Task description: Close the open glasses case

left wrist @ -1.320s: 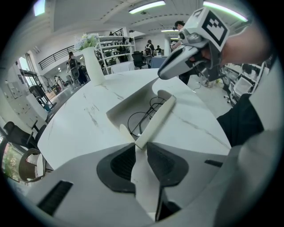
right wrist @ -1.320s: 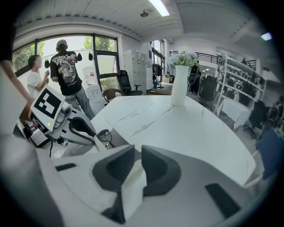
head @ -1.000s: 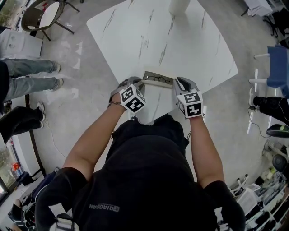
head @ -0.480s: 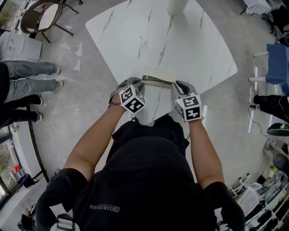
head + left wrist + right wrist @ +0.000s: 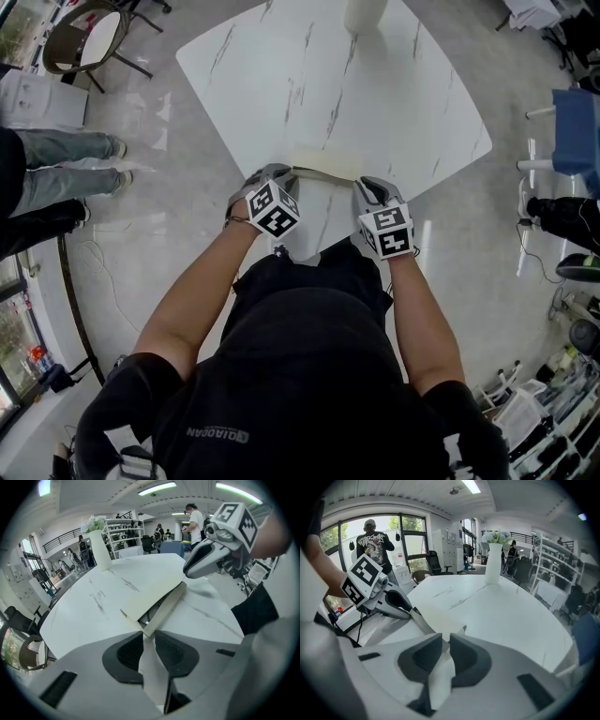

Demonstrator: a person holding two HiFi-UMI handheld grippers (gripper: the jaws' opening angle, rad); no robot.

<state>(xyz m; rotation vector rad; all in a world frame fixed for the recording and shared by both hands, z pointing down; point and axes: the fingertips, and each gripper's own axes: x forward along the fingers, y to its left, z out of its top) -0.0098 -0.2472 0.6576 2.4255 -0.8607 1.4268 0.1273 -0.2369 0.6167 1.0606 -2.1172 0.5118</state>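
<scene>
A cream glasses case (image 5: pixel 325 161) lies on the white marble table (image 5: pixel 375 84) near its front edge, its lid (image 5: pixel 152 595) lowered almost onto the base with a narrow dark gap left. My left gripper (image 5: pixel 291 178) is shut on the lid's left end (image 5: pixel 149 630). My right gripper (image 5: pixel 359 186) is shut on the lid's right end (image 5: pixel 443 665). In the left gripper view the right gripper (image 5: pixel 213 555) shows at the far end of the case. In the right gripper view the left gripper (image 5: pixel 386 599) shows likewise.
A tall white vase (image 5: pixel 366 13) with flowers (image 5: pixel 498 537) stands at the table's far edge. People's legs (image 5: pixel 56 173) are on the floor at left. A chair (image 5: pixel 89 33) stands at the upper left. A blue chair (image 5: pixel 574 131) is at right.
Both grippers have swung the lid forward and down: the case stood open a second ago and is now nearly shut, its interior hidden in the head view.
</scene>
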